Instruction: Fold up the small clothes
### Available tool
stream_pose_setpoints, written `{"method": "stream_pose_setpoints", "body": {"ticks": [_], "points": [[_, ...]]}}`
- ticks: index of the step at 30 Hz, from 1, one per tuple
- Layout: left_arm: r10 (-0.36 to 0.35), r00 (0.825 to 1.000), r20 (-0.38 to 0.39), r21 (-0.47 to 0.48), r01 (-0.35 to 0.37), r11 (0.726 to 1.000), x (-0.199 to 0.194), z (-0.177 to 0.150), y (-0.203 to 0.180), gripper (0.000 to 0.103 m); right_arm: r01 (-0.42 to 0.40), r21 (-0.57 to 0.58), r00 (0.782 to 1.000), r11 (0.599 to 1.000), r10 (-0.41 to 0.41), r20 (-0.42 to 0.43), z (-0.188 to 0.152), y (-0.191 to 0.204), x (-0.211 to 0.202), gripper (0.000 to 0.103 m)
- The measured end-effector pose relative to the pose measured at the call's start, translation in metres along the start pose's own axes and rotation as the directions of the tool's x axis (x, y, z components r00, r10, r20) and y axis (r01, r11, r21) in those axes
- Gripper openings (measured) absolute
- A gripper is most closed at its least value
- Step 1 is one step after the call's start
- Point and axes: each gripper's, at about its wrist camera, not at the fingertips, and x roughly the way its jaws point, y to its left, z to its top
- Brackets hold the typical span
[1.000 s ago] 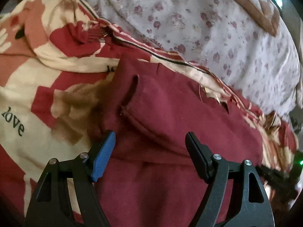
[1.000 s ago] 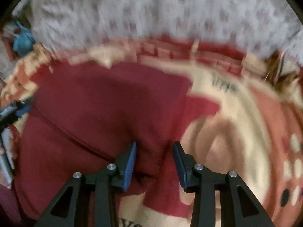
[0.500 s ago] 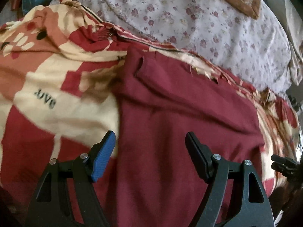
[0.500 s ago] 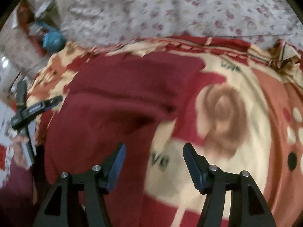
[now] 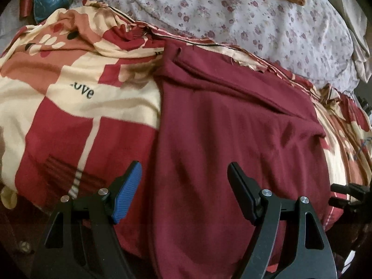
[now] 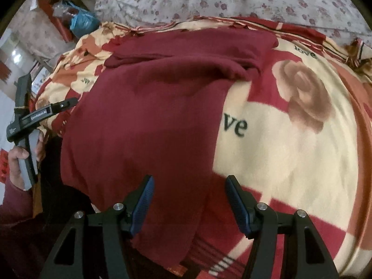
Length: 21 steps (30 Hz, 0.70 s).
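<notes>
Dim, soft blur, dark fisheye corners

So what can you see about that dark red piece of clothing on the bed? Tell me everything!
The dark red garment is one plain colour, made of soft, knit-looking cloth. It lies spread mostly flat on the patterned blanket, with its far end folded over into a thick band and a few wrinkles. Its near end droops over the bed's edge. What kind of garment it is cannot be told. The left gripper and right gripper are both open and hold none of it.
</notes>
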Motion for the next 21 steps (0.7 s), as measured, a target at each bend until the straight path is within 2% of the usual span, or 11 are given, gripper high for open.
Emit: {"method": "stream_pose_setpoints", "body": {"ticks": [5, 11, 17, 21], "points": [[-0.018, 0.999, -0.042, -0.027, 0.017, 0.999, -0.008, -0.021, 0.008, 0.077, -0.022, 0.023, 0.999, 0.999, 0.023, -0.036, -0.015, -0.002, -0.003, 0.063], [-0.065, 0.989, -0.137, -0.079, 0.054, 0.995, -0.011, -0.054, 0.023, 0.077, -0.049, 0.007, 0.995, 0.999, 0.05, -0.086, -0.037, 0.002, -0.002, 0.064], [-0.117, 0.965, -0.233, -0.122, 0.091, 0.988, -0.002, -0.077, 0.027, 0.076, -0.116, 0.015, 0.988, 0.993, 0.117, -0.102, -0.048, 0.008, 0.006, 0.069], [-0.149, 0.945, -0.292, -0.117, 0.12, 0.986, 0.006, -0.091, 0.022, 0.077, -0.219, 0.013, 0.967, 0.976, 0.219, -0.129, -0.054, 0.015, 0.011, 0.069]]}}
